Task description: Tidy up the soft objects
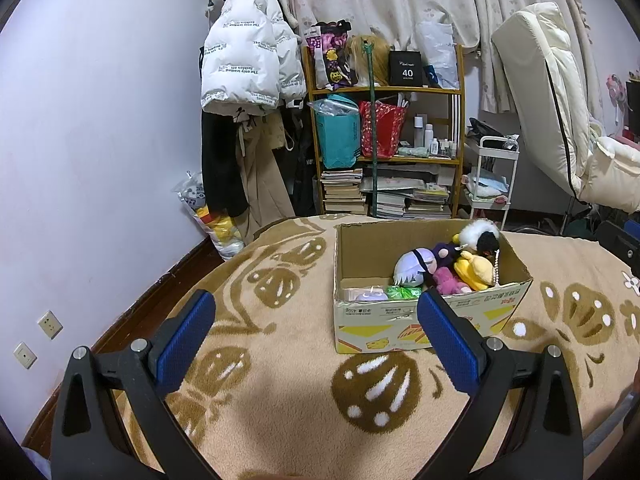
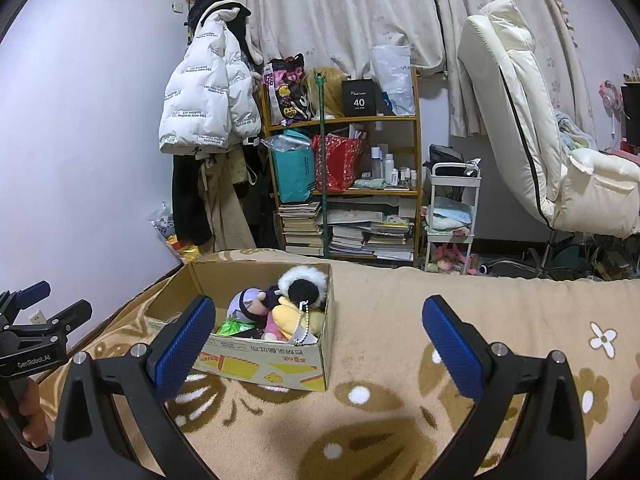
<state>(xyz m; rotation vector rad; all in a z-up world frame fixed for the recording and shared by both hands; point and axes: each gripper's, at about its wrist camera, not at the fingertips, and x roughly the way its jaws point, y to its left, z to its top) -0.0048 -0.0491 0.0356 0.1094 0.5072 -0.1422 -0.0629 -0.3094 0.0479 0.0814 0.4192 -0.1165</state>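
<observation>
A cardboard box (image 1: pixel 404 316) stands on a tan patterned blanket (image 1: pixel 280 344). It holds several plush toys: a lilac-haired doll (image 1: pixel 412 266), a yellow plush (image 1: pixel 476 268), a pink plush (image 1: pixel 448 280) and a white-furred black doll (image 1: pixel 482 236). My left gripper (image 1: pixel 316 320) is open and empty, just short of the box's near left corner. In the right wrist view the box (image 2: pixel 264 364) sits left of centre with the same toys (image 2: pixel 288 312). My right gripper (image 2: pixel 318 324) is open and empty above the blanket, right of the box. The left gripper also shows in the right wrist view (image 2: pixel 44 312).
A wooden shelf (image 1: pixel 384 128) with bags, bottles and stacked books stands behind the bed. A white puffer jacket (image 1: pixel 244 56) hangs at the wall. A small white cart (image 1: pixel 494 176) and a cream recliner chair (image 1: pixel 560 120) are at the right. A bag of toys (image 1: pixel 208 212) lies on the floor.
</observation>
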